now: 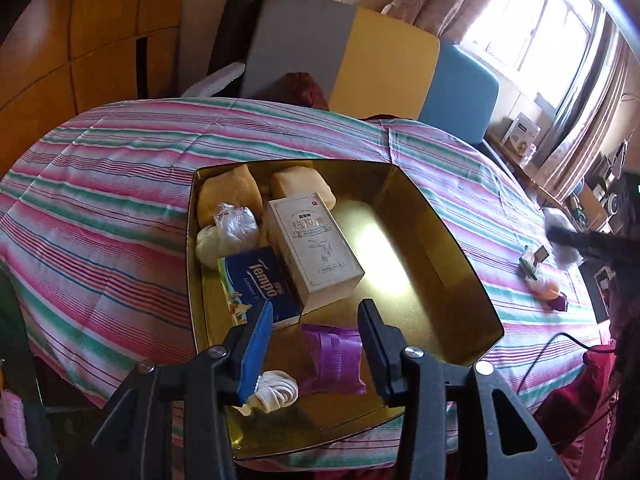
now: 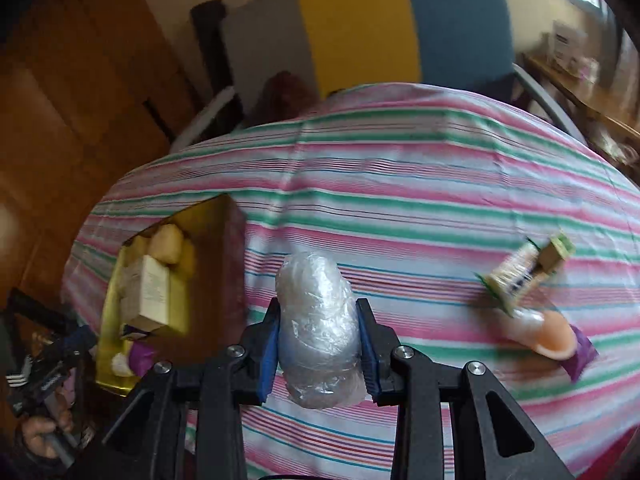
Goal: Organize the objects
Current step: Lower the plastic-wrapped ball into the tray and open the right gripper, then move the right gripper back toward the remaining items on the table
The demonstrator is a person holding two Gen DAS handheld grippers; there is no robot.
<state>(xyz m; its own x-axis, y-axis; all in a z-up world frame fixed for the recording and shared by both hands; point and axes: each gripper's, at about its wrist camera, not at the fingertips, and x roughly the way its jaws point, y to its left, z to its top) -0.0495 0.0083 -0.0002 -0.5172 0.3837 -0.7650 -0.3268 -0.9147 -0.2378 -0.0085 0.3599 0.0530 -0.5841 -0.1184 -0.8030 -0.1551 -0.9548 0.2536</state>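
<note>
Striped cloth [image 2: 400, 184] beneath plastic-wrapped bundle [image 2: 318, 328] clamped in right gripper [image 2: 318, 344].

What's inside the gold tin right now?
The gold tin holds two yellow blocks, a cream box, a Tempo pack, a plastic-wrapped bundle, a purple packet and white cord. Anything beneath them is hidden.

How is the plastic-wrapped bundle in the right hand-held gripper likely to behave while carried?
The plastic-wrapped bundle looks soft and probably light. Its glossy crinkled film may slip between the pads of the right hand-held gripper. Set down, its rounded shape could roll.

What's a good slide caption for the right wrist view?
Right gripper carries a plastic-wrapped bundle above the striped cloth, gold tin at left.
</note>
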